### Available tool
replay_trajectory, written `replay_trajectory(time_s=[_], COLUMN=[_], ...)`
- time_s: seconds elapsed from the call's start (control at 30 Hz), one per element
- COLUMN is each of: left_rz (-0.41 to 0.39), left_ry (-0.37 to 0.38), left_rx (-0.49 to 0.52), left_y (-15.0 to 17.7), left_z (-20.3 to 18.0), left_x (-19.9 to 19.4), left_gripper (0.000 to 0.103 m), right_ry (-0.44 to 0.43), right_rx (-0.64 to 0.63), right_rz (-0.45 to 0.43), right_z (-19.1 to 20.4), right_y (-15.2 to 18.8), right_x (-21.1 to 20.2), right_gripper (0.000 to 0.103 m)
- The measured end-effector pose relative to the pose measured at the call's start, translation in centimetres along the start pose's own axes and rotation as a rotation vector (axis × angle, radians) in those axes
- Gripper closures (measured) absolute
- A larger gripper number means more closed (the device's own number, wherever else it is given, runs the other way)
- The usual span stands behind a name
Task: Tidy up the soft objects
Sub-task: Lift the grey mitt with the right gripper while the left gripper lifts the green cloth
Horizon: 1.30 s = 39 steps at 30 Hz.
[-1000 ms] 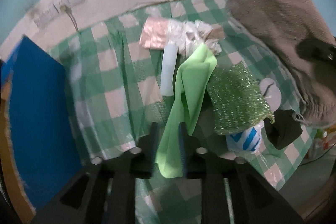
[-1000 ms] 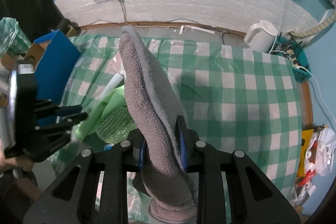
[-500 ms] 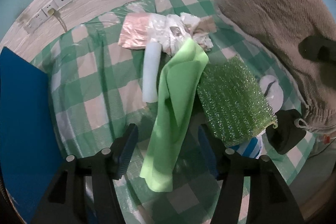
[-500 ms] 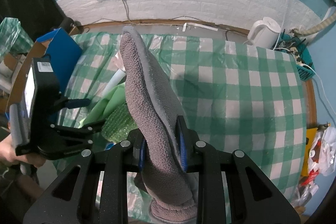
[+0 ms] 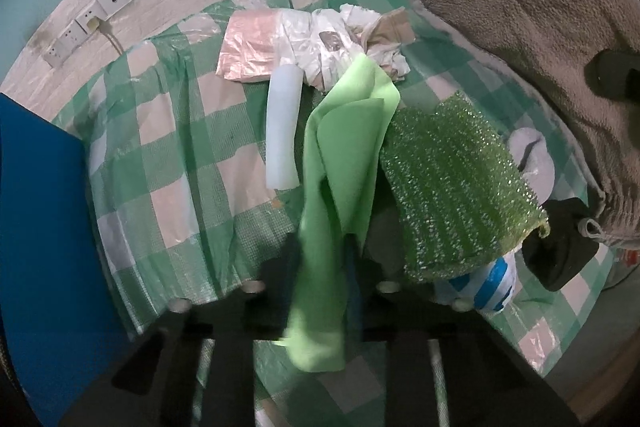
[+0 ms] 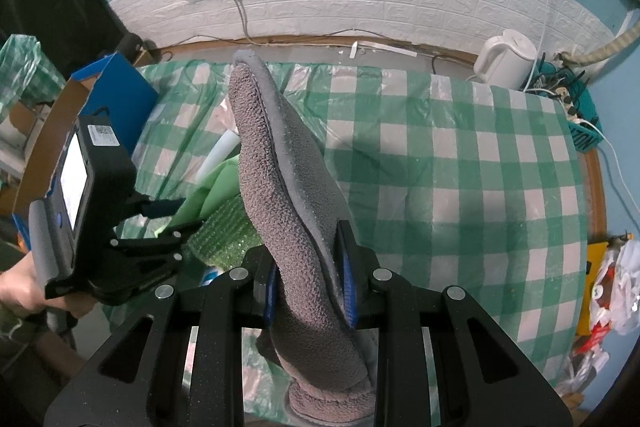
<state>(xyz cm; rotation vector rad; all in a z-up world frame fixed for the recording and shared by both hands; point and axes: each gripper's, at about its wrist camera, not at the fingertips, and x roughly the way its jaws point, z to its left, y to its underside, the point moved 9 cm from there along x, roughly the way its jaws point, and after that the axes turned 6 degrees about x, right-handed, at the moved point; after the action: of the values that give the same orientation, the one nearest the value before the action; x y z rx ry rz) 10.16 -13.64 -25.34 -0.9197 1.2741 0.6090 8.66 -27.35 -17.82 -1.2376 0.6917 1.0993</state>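
My left gripper (image 5: 322, 263) has its jaws closed onto the lower part of a light green cloth (image 5: 344, 147), which trails up across the checked table (image 5: 160, 155); the image is blurred there. Beside the cloth lie a green bubble-wrap sheet (image 5: 452, 187), a white foam tube (image 5: 282, 131) and crumpled plastic bags (image 5: 320, 39). My right gripper (image 6: 308, 291) is shut on a grey fleece slipper (image 6: 280, 179) and holds it upright above the table. The slipper fills the upper right of the left wrist view (image 5: 532, 11). The left gripper also shows in the right wrist view (image 6: 176, 215).
A blue box (image 5: 36, 235) stands at the table's left edge. A blue-and-white striped item (image 5: 488, 287), a black object (image 5: 560, 251) and a white sock (image 5: 532, 159) lie near the bubble wrap. A white kettle (image 6: 506, 61) and a teal basket of cables (image 6: 576, 119) stand at the far right.
My left gripper opened half a second ago and has now closed again on the green cloth, lower down. The right gripper keeps the slipper still.
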Motion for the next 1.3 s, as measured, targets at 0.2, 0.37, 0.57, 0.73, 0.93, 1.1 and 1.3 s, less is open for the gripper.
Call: replay_trajectory(time_s=[0.2,0.37,0.57,0.73,0.93,1.1,1.3], left_rz=[-0.023,-0.058,-0.104,-0.130,-0.160,-0.183,-0.208], left_ry=[0.006,-0.004,-0.042,-0.067,-0.088,-0.100,-0.113], left_rx=[-0.004,0.030,0.043,0.040,0.037,0.035,0.020], left_y=[0.2,0.1,-0.3,-0.3,0.0,0.5,1.0], left_z=[-0.2,-1.1,-1.1,-0.7,-0.1,0.4,1.1], left_x=[-1.0,-2.4,-4.5,-6.3,-8.3,-9.8,-11.5], left_gripper=[0.099,0.099,0.099,0.099,0.099,0.099,0.099], right_ry=[0.001,0.001,-0.003,-0.001,0.003,0.007,0.008], right_rx=[0.000,-0.003,-0.009,-0.017,-0.026,-0.033,-0.041], right_rz=[0.000,-0.005,-0.018,-0.027,-0.036,-0.045,-0.060], right_z=[0.1,0.2,0.6,1.1,1.6,2.0,2.4], right_y=[0.1,0.1,0.0,-0.2,-0.4,-0.5,-0.7], right_x=[0.0,-0.1,-0.8,-1.3,-1.9,-2.4,-3.1], right_gripper=[0.079,0.079,0.079,0.079,0.079,0.079,0.079])
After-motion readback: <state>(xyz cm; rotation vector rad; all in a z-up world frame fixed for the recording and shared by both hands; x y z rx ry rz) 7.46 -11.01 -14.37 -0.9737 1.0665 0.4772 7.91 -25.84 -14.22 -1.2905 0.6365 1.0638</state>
